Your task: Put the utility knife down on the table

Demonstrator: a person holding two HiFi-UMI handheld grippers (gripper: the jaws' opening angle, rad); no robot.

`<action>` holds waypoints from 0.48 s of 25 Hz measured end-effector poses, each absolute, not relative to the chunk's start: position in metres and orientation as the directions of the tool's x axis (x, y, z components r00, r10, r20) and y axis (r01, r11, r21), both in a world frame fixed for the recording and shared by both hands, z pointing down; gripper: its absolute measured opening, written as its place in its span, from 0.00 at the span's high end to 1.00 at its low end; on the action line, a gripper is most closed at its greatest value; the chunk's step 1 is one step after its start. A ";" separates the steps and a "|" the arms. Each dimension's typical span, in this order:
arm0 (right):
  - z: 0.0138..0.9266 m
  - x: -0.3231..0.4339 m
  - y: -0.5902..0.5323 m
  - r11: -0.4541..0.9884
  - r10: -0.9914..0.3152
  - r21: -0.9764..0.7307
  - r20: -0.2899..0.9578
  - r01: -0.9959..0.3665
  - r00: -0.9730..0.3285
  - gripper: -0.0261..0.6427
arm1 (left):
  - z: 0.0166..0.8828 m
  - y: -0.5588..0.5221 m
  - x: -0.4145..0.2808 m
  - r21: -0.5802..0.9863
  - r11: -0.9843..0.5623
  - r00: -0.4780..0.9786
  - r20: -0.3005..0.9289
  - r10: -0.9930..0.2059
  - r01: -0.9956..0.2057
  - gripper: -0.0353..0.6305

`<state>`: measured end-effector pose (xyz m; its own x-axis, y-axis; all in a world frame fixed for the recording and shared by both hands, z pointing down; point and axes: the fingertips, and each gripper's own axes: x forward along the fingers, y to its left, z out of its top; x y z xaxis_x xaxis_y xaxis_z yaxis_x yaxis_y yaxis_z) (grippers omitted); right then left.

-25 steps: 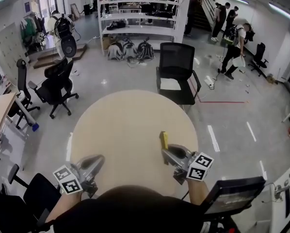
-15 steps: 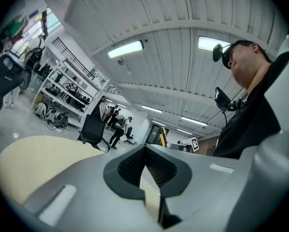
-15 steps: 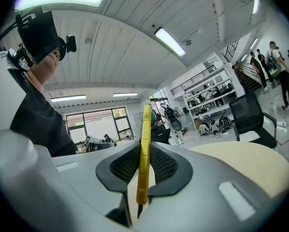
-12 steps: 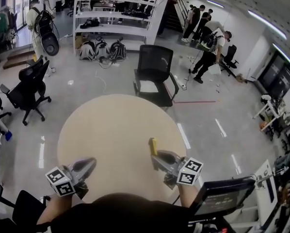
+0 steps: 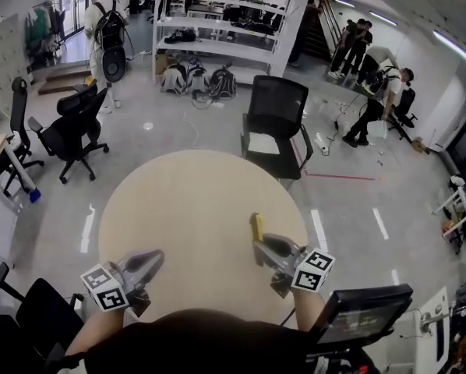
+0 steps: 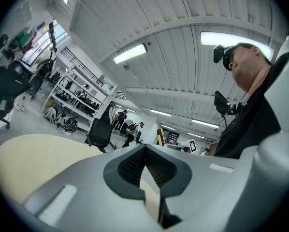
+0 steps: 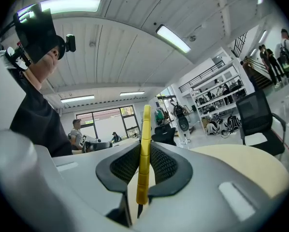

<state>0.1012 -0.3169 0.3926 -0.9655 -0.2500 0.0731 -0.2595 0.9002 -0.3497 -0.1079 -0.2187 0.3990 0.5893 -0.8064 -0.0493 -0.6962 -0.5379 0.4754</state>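
Little had changed vs a sec ago: right claw stayed clenched on the yellow utility knife, which stuck out past its tips over the surface nr the near-right edge. Left claw was pinched shut, empty, nr the near-left edge. Knife not down yet; lowering & release probably still ahead.

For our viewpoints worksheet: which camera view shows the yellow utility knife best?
The right gripper view: the slim yellow utility knife stands edge-on, clamped between the dark ribbed fingers. The head view shows only its yellow end poking from the right gripper; the left gripper view, a tiny distant sliver.
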 end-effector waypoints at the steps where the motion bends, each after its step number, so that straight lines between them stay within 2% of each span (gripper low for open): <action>1: 0.394 0.101 -0.319 0.903 -0.241 -0.349 0.070 -0.250 -0.968 0.85 | 0.398 -0.220 -0.108 0.472 -0.532 0.581 -0.050 -0.812 -0.703 0.95; 12: 0.412 0.088 -0.340 0.890 -0.261 -0.363 0.088 -0.275 -0.961 0.85 | 0.399 -0.248 -0.138 0.455 -0.519 0.568 -0.034 -0.822 -0.723 0.95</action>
